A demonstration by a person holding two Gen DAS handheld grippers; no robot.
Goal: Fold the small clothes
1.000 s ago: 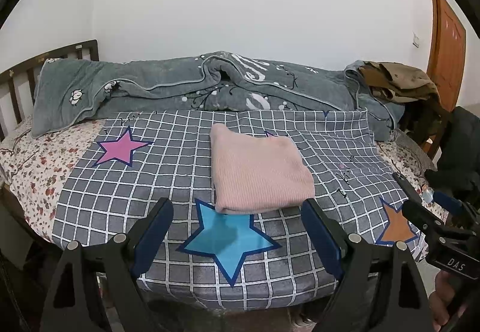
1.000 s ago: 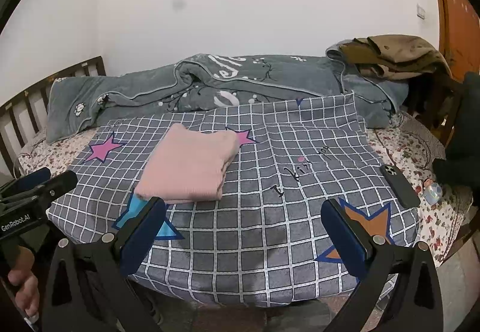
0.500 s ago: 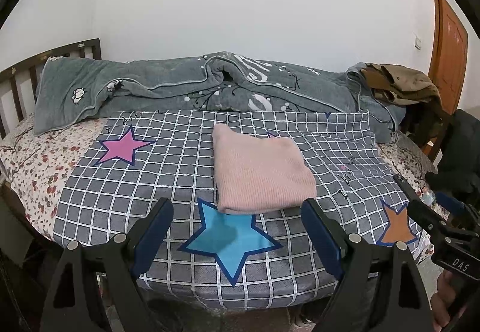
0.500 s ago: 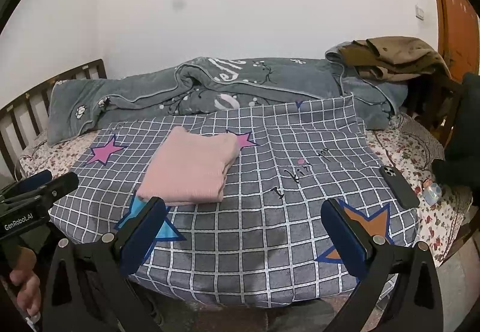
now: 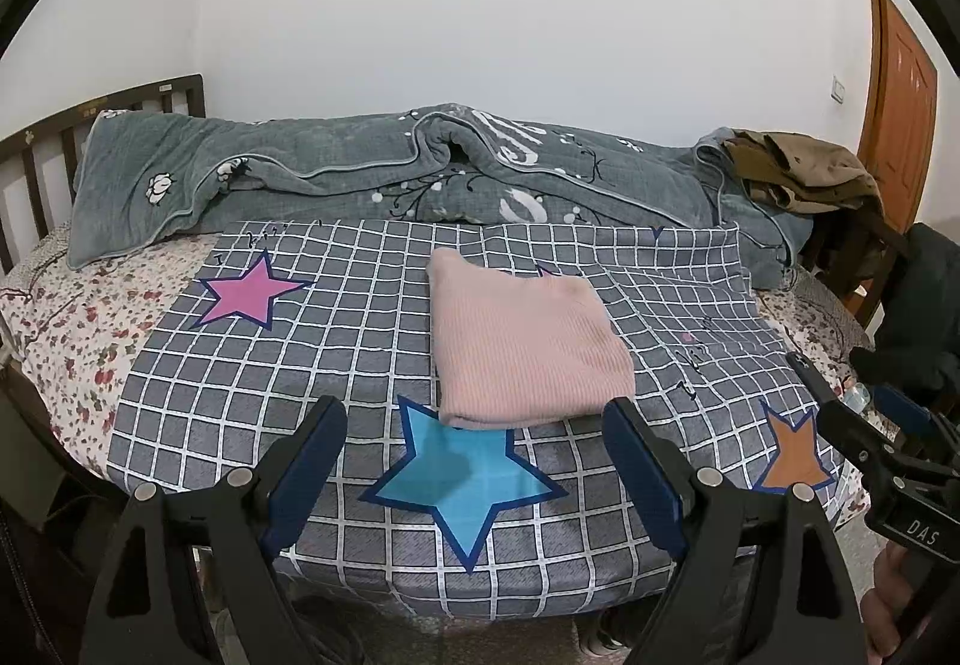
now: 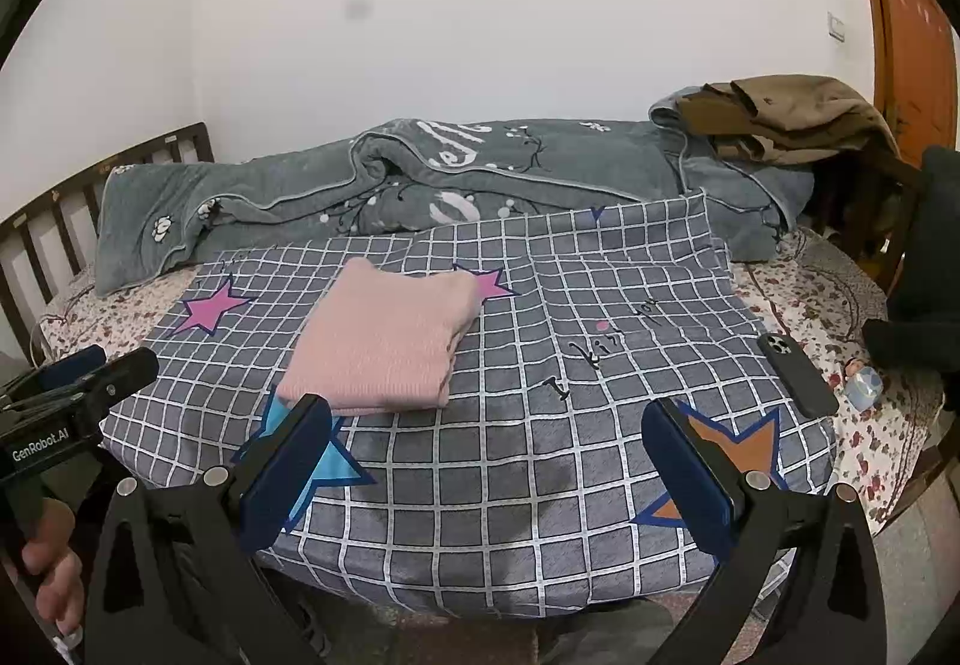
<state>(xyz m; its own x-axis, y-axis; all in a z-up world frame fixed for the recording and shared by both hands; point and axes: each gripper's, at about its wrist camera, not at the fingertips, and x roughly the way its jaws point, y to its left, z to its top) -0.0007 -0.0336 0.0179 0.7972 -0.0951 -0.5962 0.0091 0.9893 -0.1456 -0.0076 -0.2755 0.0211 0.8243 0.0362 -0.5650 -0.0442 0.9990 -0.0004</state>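
A pink ribbed knit garment (image 5: 522, 350), folded into a neat rectangle, lies flat in the middle of the left wrist frame and left of centre in the right wrist frame (image 6: 384, 341). It rests on a grey cloth with a white grid and coloured stars (image 5: 336, 341), spread over the bed. Its near edge overlaps the upper tip of a blue star (image 5: 465, 476); a pink star (image 5: 249, 293) lies well apart toward the left of the frame, and an orange star (image 5: 795, 452) sits at the lower right.

The left gripper (image 5: 474, 464) hangs at the bottom of its frame above the cloth's near edge, its blue-padded fingers (image 5: 306, 467) spread wide with nothing between them. The right gripper (image 6: 480, 473) is likewise spread wide and empty at the bottom of its frame, over the grid cloth to the right of the garment. A hand (image 6: 51, 569) grips the left gripper's handle at the lower left of the right wrist frame.

A black phone (image 6: 795, 374) lies on the floral bedsheet (image 6: 864, 425), just beside the cloth's right edge. Behind, across the upper middle, a rumpled grey-green quilt (image 5: 360, 173) runs along the white wall, with a brown jacket (image 6: 792, 116) heaped at its right end. A dark wooden headboard (image 5: 36, 155) stands at the left edge and an orange-brown door (image 5: 900, 83) at the right.
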